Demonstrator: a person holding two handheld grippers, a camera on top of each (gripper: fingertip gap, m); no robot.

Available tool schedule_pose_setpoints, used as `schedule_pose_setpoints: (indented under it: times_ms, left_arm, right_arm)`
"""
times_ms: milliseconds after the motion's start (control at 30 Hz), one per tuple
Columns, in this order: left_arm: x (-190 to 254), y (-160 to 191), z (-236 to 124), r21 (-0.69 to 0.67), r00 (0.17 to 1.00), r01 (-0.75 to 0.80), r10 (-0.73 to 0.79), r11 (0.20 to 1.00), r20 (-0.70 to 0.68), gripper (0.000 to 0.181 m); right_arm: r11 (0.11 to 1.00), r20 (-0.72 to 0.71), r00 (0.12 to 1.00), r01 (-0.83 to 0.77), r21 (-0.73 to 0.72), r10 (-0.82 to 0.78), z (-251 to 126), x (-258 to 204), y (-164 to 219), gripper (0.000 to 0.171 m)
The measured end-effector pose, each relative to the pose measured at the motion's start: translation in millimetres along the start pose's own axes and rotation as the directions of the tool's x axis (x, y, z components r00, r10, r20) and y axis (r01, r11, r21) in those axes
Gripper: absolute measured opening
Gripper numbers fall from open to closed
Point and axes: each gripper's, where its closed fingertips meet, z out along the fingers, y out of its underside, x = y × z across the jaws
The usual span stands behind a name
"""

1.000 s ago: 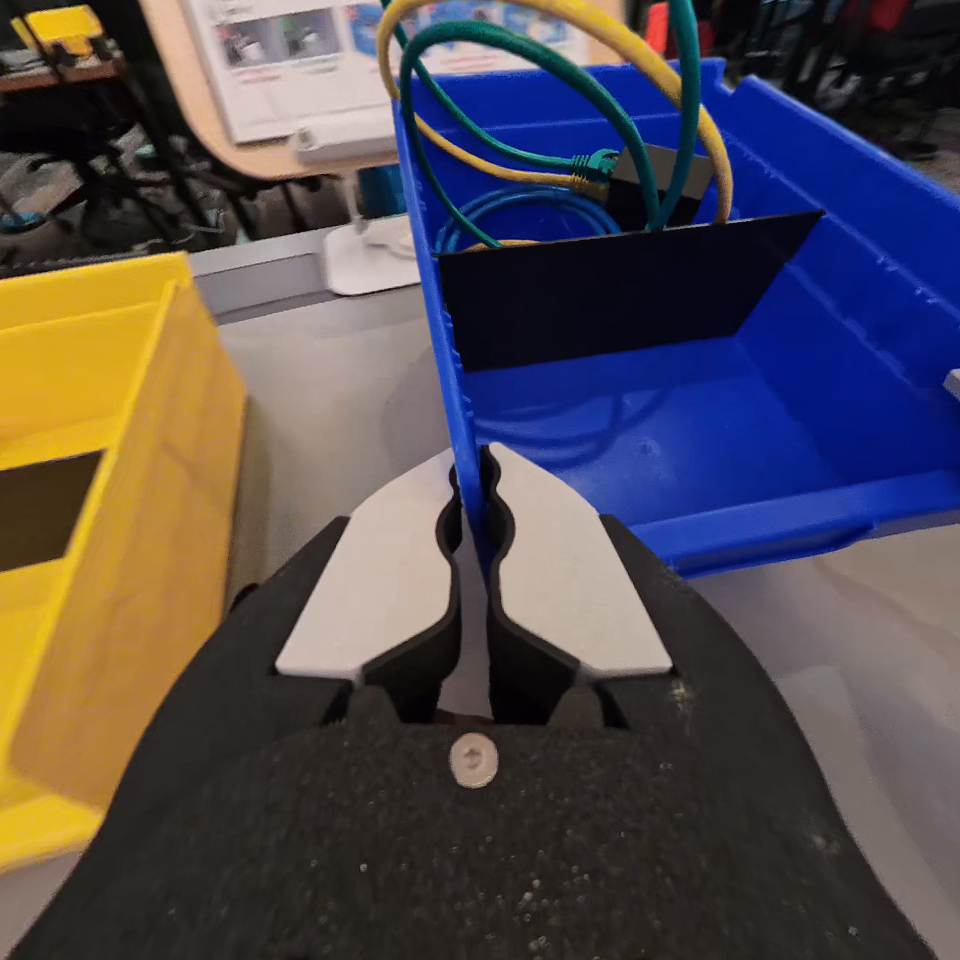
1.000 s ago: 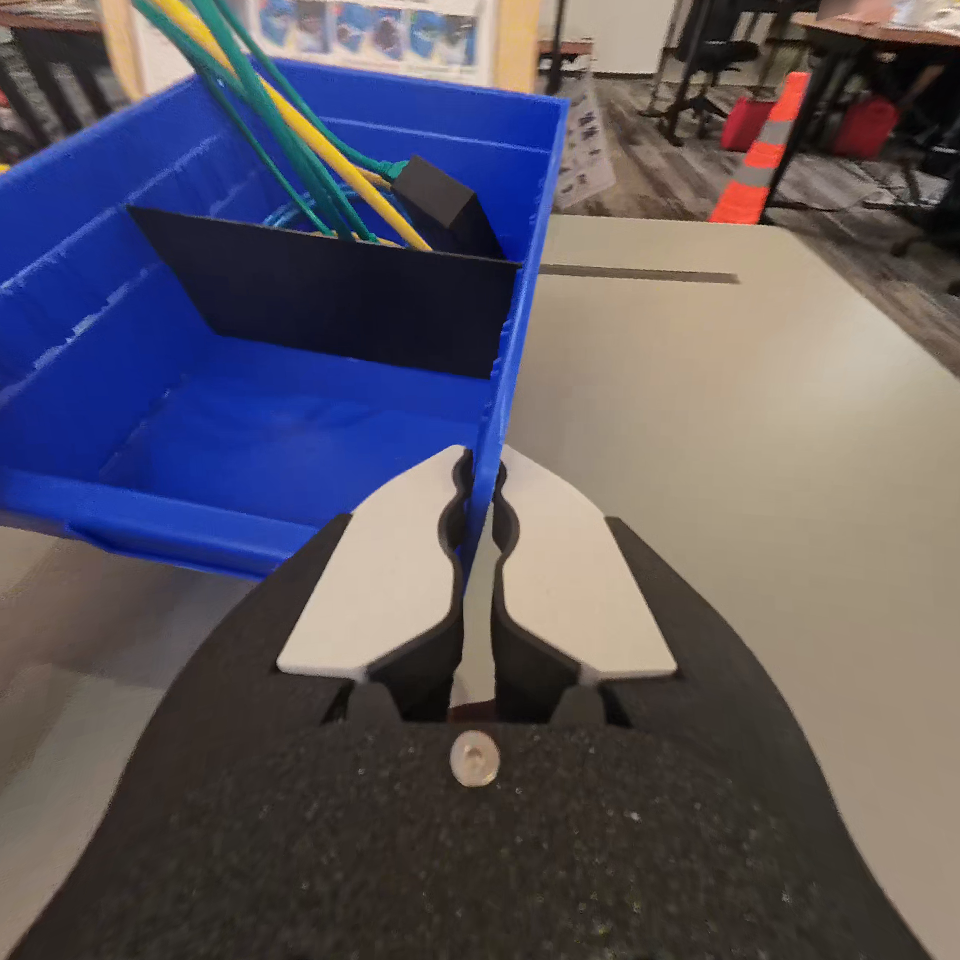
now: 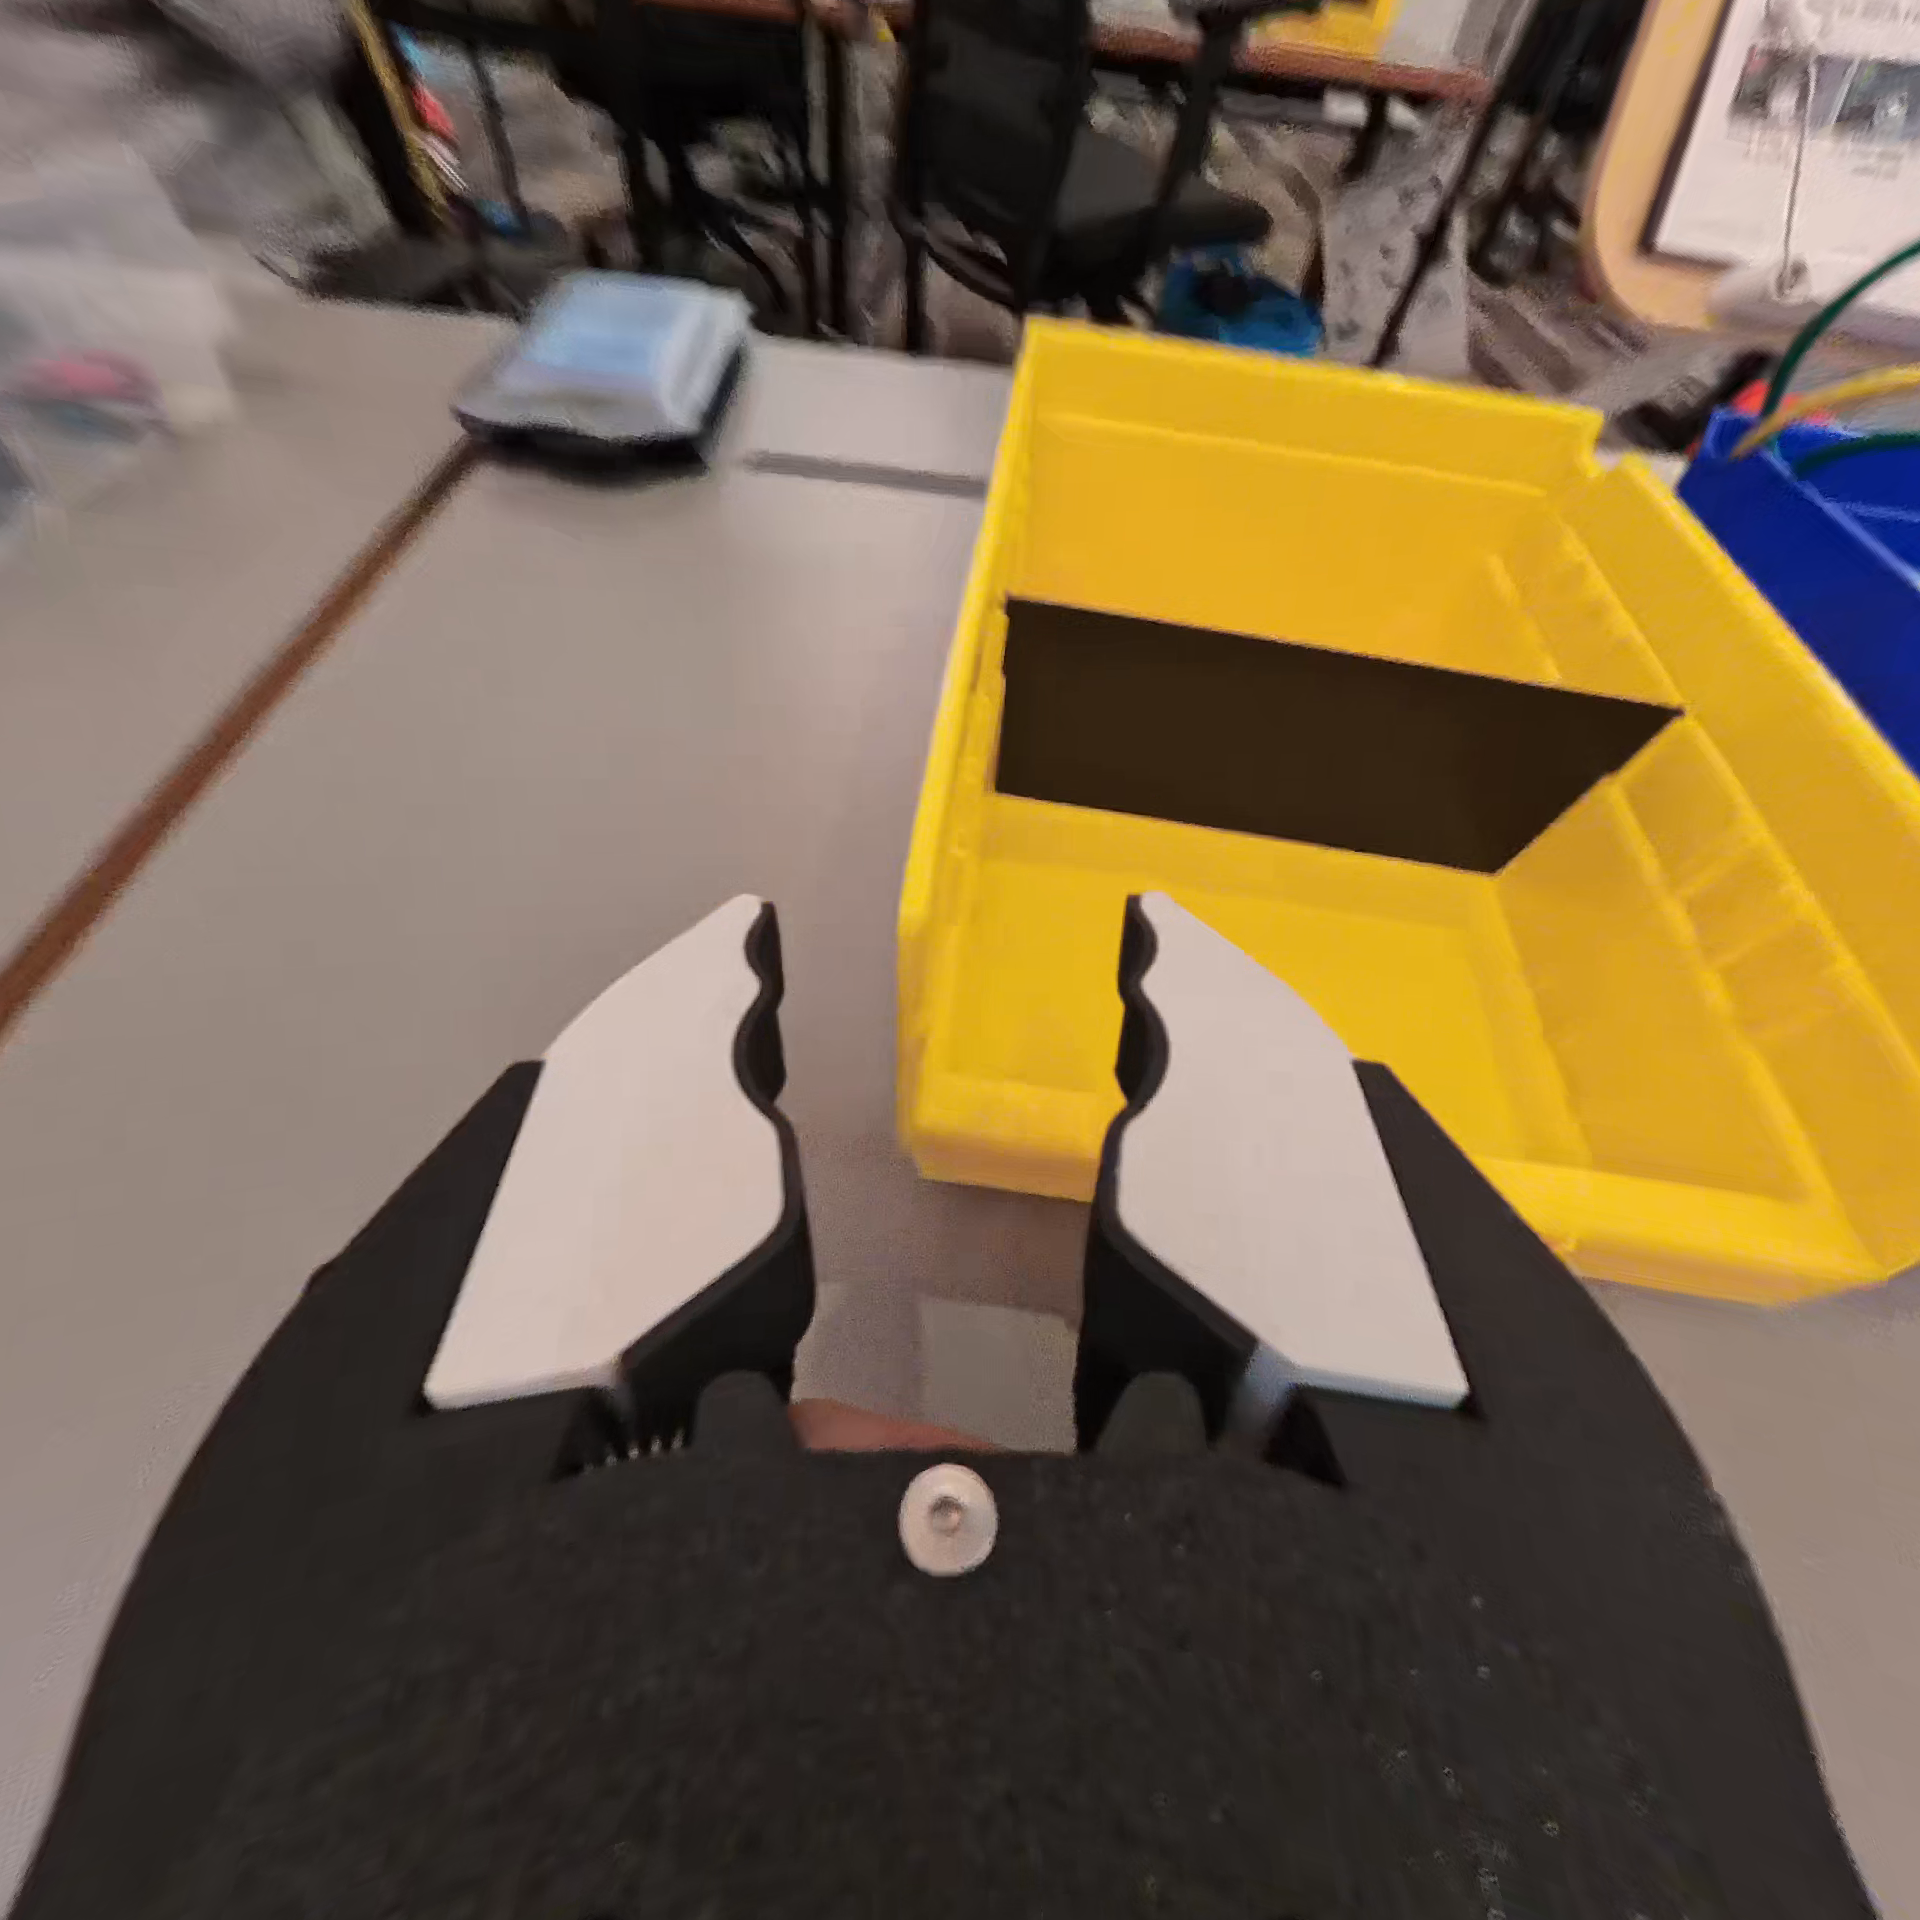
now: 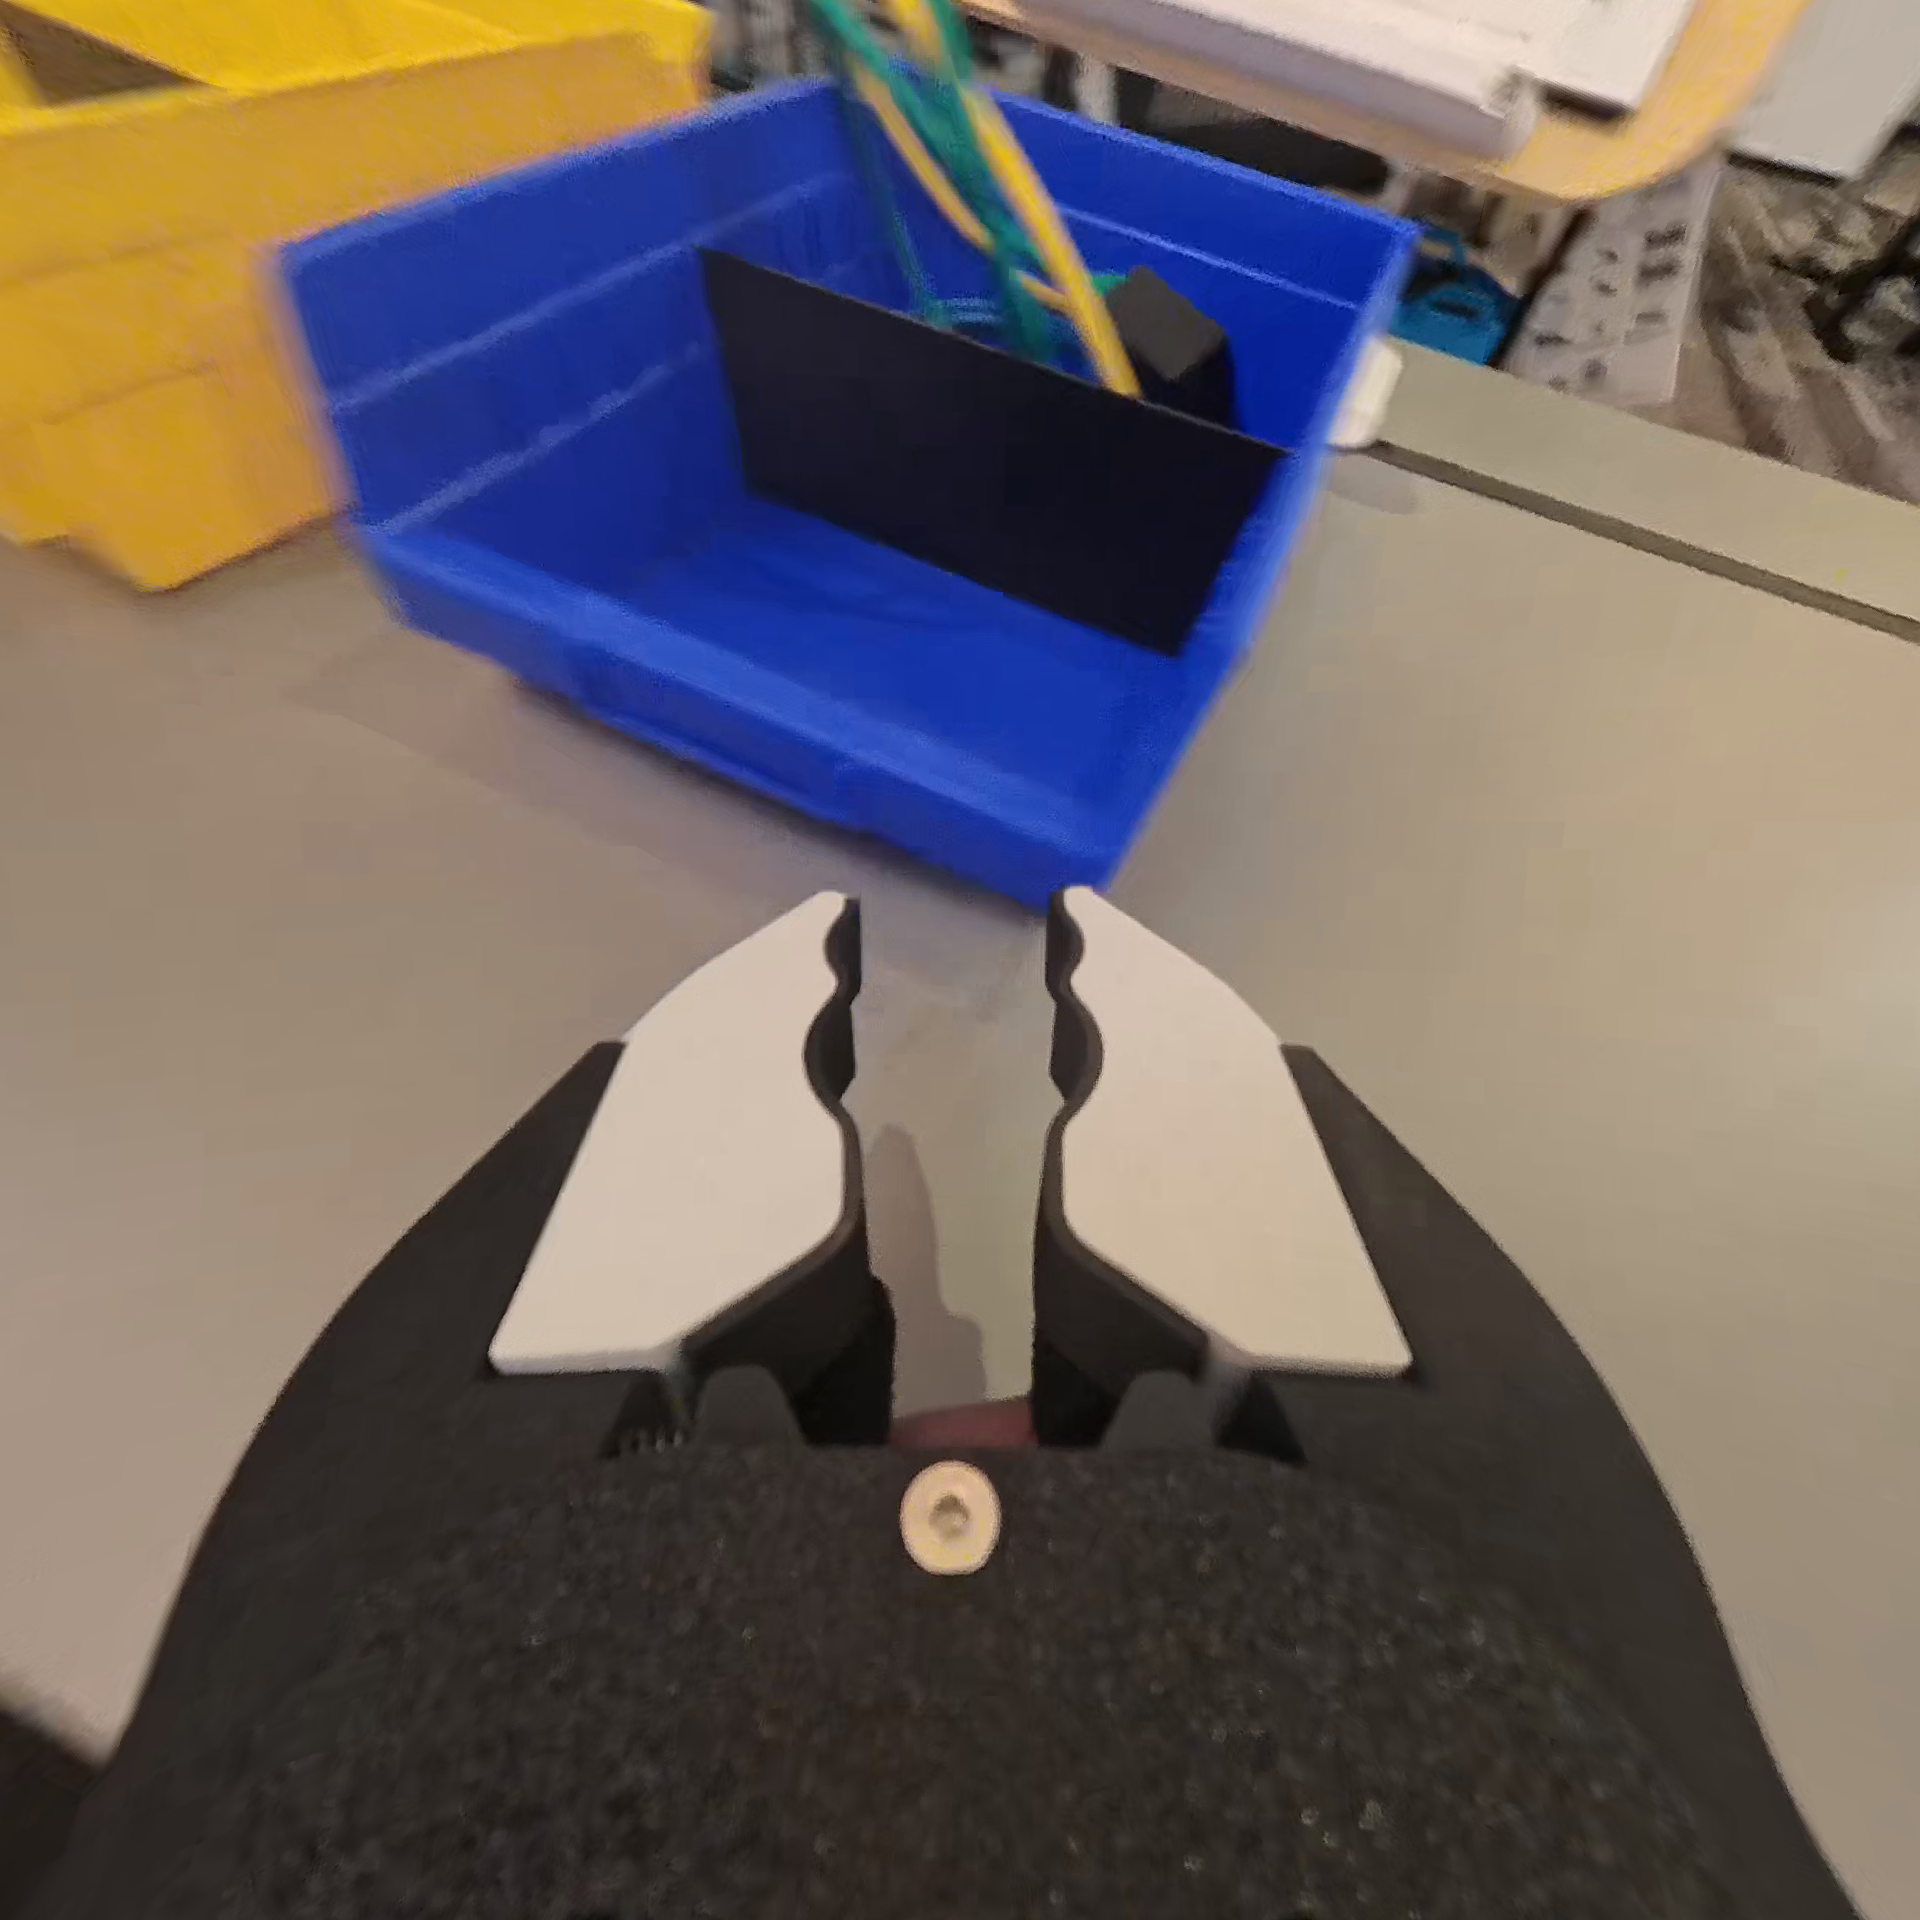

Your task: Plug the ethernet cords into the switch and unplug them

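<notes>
Both jaws standing spread and gripping nothing: left gripper hovering beside the yellow bin, right gripper facing the blue bin at twelve o'clock. Green and yellow ethernet cords rising from the rear compartment behind the black divider, beside the black switch at one o'clock. Probably handling as light and limp, so pinching at the stiff plug, hidden now, looking wiser than on the slick jacket.

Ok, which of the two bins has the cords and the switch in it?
The blue bin: green and yellow cords rise from behind its black divider, beside the black switch. The yellow bin shows only a divider.
</notes>
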Motion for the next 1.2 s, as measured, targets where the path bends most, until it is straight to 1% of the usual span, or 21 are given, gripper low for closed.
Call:
schedule_pose_setpoints:
  times_ms: [67, 100, 133, 167, 200, 233, 333, 400, 433, 500, 567, 667, 700, 733, 767, 800, 900, 933, 1000, 1100, 1200]
  left_arm:
    - [2, 17, 24, -0.104, 0.999, -0.026, 0.021, 0.994, -0.048, 0.053]
    - [0, 22, 32, -0.133, 0.998, -0.064, 0.06, 0.989, -0.037, 0.032]
    - [-1, 22, 35, -0.132, 0.996, -0.082, 0.078, 0.988, -0.032, 0.006]
    - [3, 20, 34, -0.124, 0.996, -0.062, 0.055, 0.99, -0.065, 0.002]
    - [8, 20, 31, -0.13, 0.996, -0.028, 0.017, 0.991, -0.086, 0.002]
    - [11, 22, 27, -0.142, 0.998, -0.023, 0.014, 0.99, -0.064, 0.002]
    - [27, 36, 0, -0.204, 0.997, -0.073, 0.078, 0.976, 0.012, 0.003]
    - [44, 44, -19, -0.227, 0.999, -0.013, 0.023, 0.974, 0.042, 0.004]
    - [52, 49, -27, -0.237, 0.998, -0.012, 0.025, 0.972, 0.051, 0.004]
    - [64, 61, -44, -0.242, 0.994, -0.042, 0.064, 0.969, 0.085, 0.004]
    - [73, 69, -65, -0.253, 0.991, -0.061, 0.089, 0.966, 0.104, 0.005]
    - [75, 82, -98, -0.241, 0.99, -0.038, 0.069, 0.97, 0.122, 0.004]
    - [76, 85, -107, -0.235, 0.992, -0.02, 0.049, 0.972, 0.117, 0.004]
    - [75, 87, -114, -0.232, 0.992, -0.015, 0.043, 0.973, 0.118, 0.004]
    - [74, 86, -120, -0.224, 0.991, -0.021, 0.049, 0.974, 0.121, 0.004]
    - [75, 85, -124, -0.211, 0.991, -0.03, 0.056, 0.977, 0.118, 0.004]
    - [85, 66, -134, -0.117, 0.986, -0.125, 0.137, 0.985, 0.1, 0.005]
    - [90, 56, -139, -0.074, 0.986, -0.135, 0.141, 0.988, 0.088, 0.005]
    - [99, 35, -152, 0.012, 0.98, -0.168, 0.166, 0.986, 0.108, 0.005]
    - [124, -8, -172, 0.149, 0.955, -0.27, 0.245, 0.951, 0.167, 0.006]
    - [162, -61, -182, 0.264, 0.952, -0.296, 0.263, 0.918, 0.155, 0.006]
  right_arm:
    - [1.0, 0.116, 0.993, 0.016, 0.023, -0.019, -19, -46, 1, 0.033]
    - [1.0, 0.191, 0.981, 0.012, 0.029, -0.018, -27, -70, 1, 0.031]
    - [1.0, 0.275, 0.961, 0.011, 0.029, -0.018, -33, -94, 0, 0.029]
    - [0.999, 0.351, 0.936, 0.021, 0.027, -0.029, -38, -115, 1, 0.027]
    - [0.999, 0.392, 0.919, 0.038, 0.025, -0.044, -40, -130, 2, 0.028]
    - [0.999, 0.405, 0.913, 0.053, 0.014, -0.054, -39, -138, 6, 0.028]
    - [0.996, 0.44, 0.898, 0.064, -0.066, -0.029, -31, -157, 14, 0.035]
    - [0.995, 0.448, 0.894, 0.052, -0.082, -0.01, -22, -166, 5, 0.041]
    - [0.995, 0.444, 0.896, 0.046, -0.09, -0.001, -15, -169, -2, 0.047]
    - [0.994, 0.421, 0.907, 0.031, -0.107, 0.017, 0, -175, -16, 0.056]
    - [0.995, 0.353, 0.936, 0.03, -0.092, 0.005, 15, -174, -31, 0.066]
    - [0.999, 0.276, 0.961, 0.004, -0.048, 0.009, 31, -173, -51, 0.063]
    - [0.998, 0.257, 0.966, -0.003, -0.056, 0.017, 36, -173, -52, 0.059]
    - [0.996, 0.269, 0.963, -0.002, -0.086, 0.026, 39, -179, -49, 0.043]
    - [0.991, 0.294, 0.955, 0.014, -0.136, 0.027, 40, -185, -41, 0.01]
    - [0.989, 0.287, 0.957, 0.017, -0.146, 0.026, 40, -186, -40, 0.009]
    - [0.997, 0.197, 0.978, 0.069, -0.028, -0.062, 30, -178, -57, 0.007]
    - [0.998, 0.169, 0.983, 0.068, 0.006, -0.068, 25, -173, -65, 0.007]
    - [0.997, 0.174, 0.984, 0.036, 0.07, -0.048, 14, -164, -86, 0.007]
    - [0.976, 0.112, 0.99, 0.055, 0.212, -0.08, -10, -139, -127, 0.006]
    - [0.946, 0.072, 0.996, 0.03, 0.322, -0.056, -40, -100, -171, 0.006]
